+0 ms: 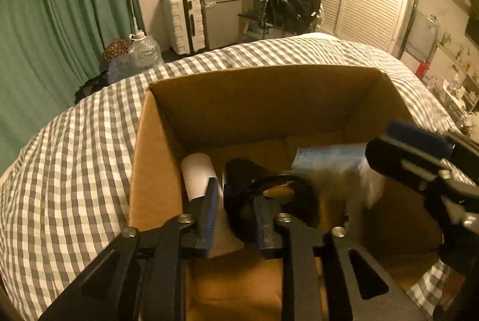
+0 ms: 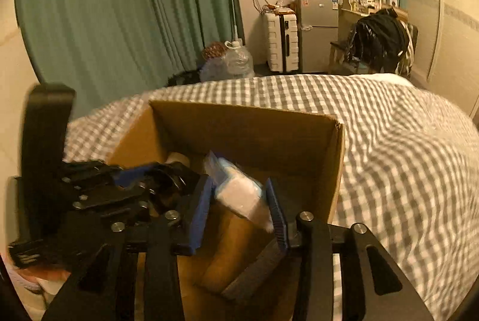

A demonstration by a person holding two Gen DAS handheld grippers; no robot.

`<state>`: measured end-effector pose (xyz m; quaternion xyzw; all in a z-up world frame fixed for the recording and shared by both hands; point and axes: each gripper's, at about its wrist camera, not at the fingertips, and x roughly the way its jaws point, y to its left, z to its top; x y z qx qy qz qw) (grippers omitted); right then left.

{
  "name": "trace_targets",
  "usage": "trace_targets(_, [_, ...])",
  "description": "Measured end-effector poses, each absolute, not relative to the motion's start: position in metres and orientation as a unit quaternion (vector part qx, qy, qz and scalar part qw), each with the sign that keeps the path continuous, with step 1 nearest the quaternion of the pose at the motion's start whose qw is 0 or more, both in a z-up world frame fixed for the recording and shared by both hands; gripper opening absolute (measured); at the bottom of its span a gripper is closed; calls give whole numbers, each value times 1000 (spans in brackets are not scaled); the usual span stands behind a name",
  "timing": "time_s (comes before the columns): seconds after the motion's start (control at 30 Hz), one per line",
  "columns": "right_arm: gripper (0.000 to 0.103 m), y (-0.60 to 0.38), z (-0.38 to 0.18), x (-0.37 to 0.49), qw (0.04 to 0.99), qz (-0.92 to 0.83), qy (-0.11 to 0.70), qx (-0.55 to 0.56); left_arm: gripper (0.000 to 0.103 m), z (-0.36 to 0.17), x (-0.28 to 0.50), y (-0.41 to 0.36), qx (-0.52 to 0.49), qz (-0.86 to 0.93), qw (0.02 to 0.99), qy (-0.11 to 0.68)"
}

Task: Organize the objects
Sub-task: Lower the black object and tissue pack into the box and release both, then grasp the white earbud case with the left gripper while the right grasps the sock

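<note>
An open cardboard box (image 1: 260,99) (image 2: 248,129) sits on the checked bed. My left gripper (image 1: 236,201) is inside it, its jaws around a black strap-like object (image 1: 254,192); whether they press on it I cannot tell. A white cylinder (image 1: 199,174) lies at the box's left wall. My right gripper (image 2: 239,201) holds a blue-and-white soft packet (image 2: 236,192) between its pads, over the box. The packet (image 1: 332,165) and right gripper (image 1: 419,159) show blurred in the left wrist view. The left gripper (image 2: 125,189) appears at left in the right wrist view.
The grey-checked bedspread (image 1: 74,171) (image 2: 404,156) surrounds the box. A dark flat item (image 2: 254,273) lies on the box floor. Beyond the bed are green curtains (image 1: 60,21), a white suitcase (image 1: 185,21), a small fridge (image 1: 221,9), water bottles (image 1: 143,51) and a chair with black clothes (image 1: 293,3).
</note>
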<state>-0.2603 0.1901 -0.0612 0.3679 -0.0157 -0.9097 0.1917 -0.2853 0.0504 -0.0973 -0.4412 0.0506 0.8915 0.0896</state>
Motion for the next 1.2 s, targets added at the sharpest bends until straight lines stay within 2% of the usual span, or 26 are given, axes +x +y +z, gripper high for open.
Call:
trace_targets(0.03, [55, 193, -58, -256, 192, -912, -21, 361, 45, -95, -282, 52, -441, 891, 92, 52])
trace_targets(0.07, [59, 197, -54, -253, 187, -917, -24, 353, 68, -92, -278, 53, -438, 893, 90, 56])
trace_targets(0.1, [62, 200, -49, -249, 180, -922, -25, 342, 83, -89, -274, 53, -431, 897, 85, 59])
trace_targets(0.13, [62, 202, -46, -245, 177, -925, -27, 335, 85, -85, -268, 54, -421, 902, 81, 59])
trace_targets(0.3, [66, 208, -35, -205, 171, -931, -49, 320, 85, -69, -247, 47, -421, 902, 81, 45])
trace_targets(0.7, [70, 205, -20, -112, 173, -934, -31, 312, 85, -25, -163, 2, -389, 920, 40, -2])
trace_targets(0.93, [73, 190, -26, -69, 185, -925, -13, 331, 85, -49, -105, -26, -394, 919, 13, -20])
trace_targets(1.2, [73, 178, -69, -38, 181, -907, 12, 379, 85, -101, -62, -28, -434, 901, 7, 1])
